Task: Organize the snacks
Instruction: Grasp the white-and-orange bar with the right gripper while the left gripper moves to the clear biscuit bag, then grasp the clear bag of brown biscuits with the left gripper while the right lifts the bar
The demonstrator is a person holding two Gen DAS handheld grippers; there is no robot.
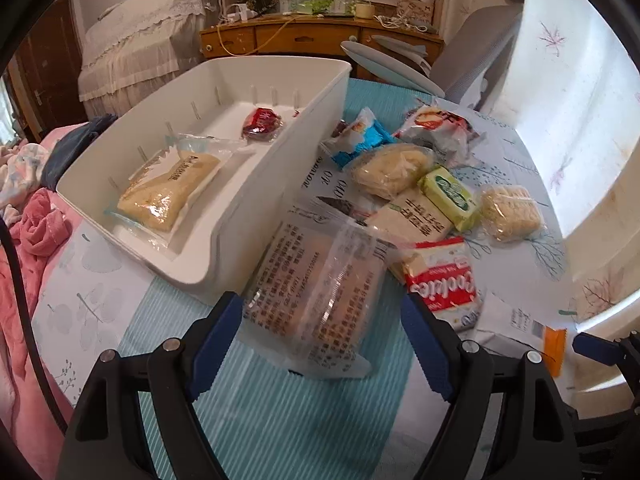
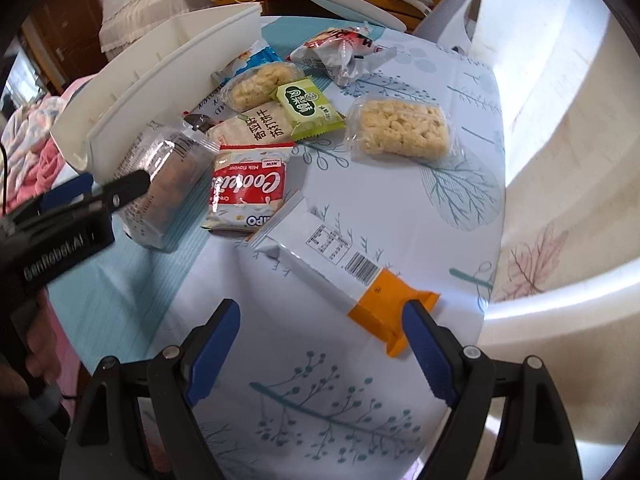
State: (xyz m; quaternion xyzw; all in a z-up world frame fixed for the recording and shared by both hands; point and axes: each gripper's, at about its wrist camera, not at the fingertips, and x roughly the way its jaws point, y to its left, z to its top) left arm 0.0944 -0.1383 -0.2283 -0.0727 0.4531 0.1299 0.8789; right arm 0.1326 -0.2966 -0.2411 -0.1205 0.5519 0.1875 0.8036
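The left gripper (image 1: pixel 322 344) points down at the table with its jaws spread wide, and a clear-wrapped cake packet (image 1: pixel 316 288) printed with small text lies between the blue fingers (image 1: pixel 214 340) without either pad pressing on it; the packet rests on a turquoise ribbed mat (image 1: pixel 256 412), just beside the near corner of the white storage bin (image 1: pixel 248 216); inside the bin lie a pale yellow crumb packet (image 1: pixel 160 192) and, further back, a small dark red packet (image 1: pixel 262 122); to the right of the bin the loose snacks crowd together on the leaf-patterned tablecloth (image 2: pixel 452 208): a red and white Cookies packet (image 2: pixel 250 188), a cream cracker packet (image 2: pixel 256 124) just behind it, a green wafer packet (image 2: pixel 310 110), a blue and white packet (image 1: pixel 356 140), a red and white crumpled bag (image 2: pixel 340 54) and two clear-wrapped puffed rice bars, one in the pile (image 2: pixel 258 82) and one apart to the right (image 2: pixel 402 130); the right gripper (image 2: pixel 322 350) also stands with its jaws wide apart and nothing clamped, above a long white packet with an orange end (image 2: pixel 344 264), whose orange end seems to lie against the right finger (image 2: pixel 430 350), though contact is hard to judge from this angle; an office chair (image 1: pixel 472 52) stands beyond the table
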